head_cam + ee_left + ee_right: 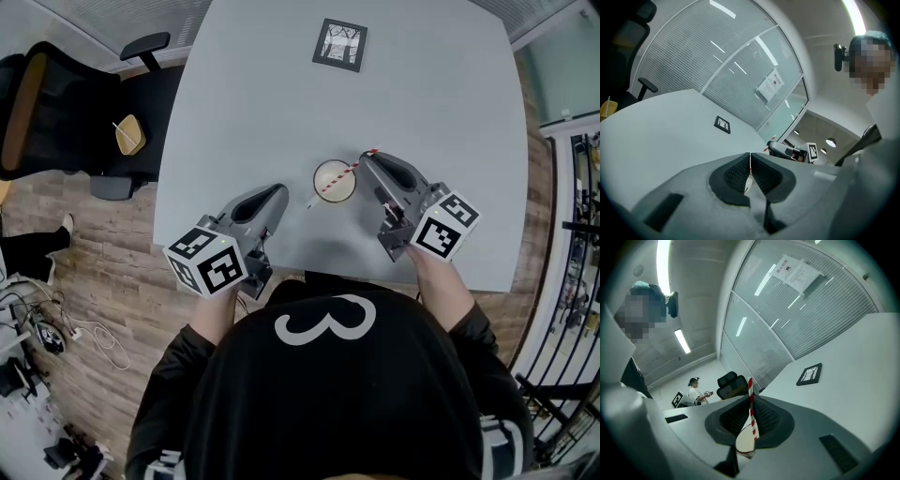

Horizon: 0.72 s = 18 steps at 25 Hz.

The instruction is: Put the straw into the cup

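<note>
A pale cup (335, 182) stands on the grey table (450, 141), near its front edge. A red-and-white striped straw (339, 178) slants across the cup's mouth, and my right gripper (371, 157) is shut on its upper end, just right of the cup. In the right gripper view the straw (751, 404) runs between the closed pads, with the cup (746, 442) below them. Whether the straw's lower end is inside the cup I cannot tell. My left gripper (280, 192) is shut with nothing in it, a little left of the cup. Its closed jaws (750, 154) face the right gripper (787, 150).
A small black-framed picture (339, 44) lies at the table's far side. A black office chair (56, 103) stands off the table's left edge, over a wooden floor. Glass partition walls ring the room. Another person (696, 391) stands far back in the right gripper view.
</note>
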### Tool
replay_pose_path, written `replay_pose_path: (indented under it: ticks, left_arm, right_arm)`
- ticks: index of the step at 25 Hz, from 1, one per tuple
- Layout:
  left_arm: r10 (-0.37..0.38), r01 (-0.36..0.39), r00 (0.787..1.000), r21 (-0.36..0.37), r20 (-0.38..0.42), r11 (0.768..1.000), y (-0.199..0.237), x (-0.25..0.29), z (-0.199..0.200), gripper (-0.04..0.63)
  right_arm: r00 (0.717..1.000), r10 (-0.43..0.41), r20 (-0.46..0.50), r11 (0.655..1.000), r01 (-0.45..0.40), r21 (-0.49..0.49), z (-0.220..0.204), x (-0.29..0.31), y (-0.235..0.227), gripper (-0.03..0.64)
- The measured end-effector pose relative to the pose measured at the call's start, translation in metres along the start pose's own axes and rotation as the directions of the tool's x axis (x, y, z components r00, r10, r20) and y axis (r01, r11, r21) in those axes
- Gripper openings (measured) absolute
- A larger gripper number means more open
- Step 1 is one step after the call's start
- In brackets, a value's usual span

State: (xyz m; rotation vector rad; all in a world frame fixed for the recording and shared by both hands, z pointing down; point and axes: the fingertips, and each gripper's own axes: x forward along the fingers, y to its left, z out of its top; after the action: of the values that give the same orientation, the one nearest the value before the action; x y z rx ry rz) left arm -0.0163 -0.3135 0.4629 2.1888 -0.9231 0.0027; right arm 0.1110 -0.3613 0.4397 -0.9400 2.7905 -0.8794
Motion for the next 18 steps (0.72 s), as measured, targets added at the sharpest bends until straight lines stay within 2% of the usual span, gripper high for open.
replay_pose_path:
  ticks: [7, 18]
  left_arm:
    - [0.026, -0.026, 1.000, -0.023, -0.009, 0.999, 0.012, 0.003, -0.007, 0.020]
    - [0.009, -0.009, 0.999, -0.018, -0.042, 1.000, 0.005, 0.014, -0.019, 0.020]
  right_arm:
    - [1.000, 0.002, 0.002, 1.000, -0.002, 0.002, -0.007, -0.001, -0.003, 0.031]
    - [1.000, -0.004, 0.020, 1.000, 0.004, 0.031, -0.008, -0.004, -0.010, 0.032]
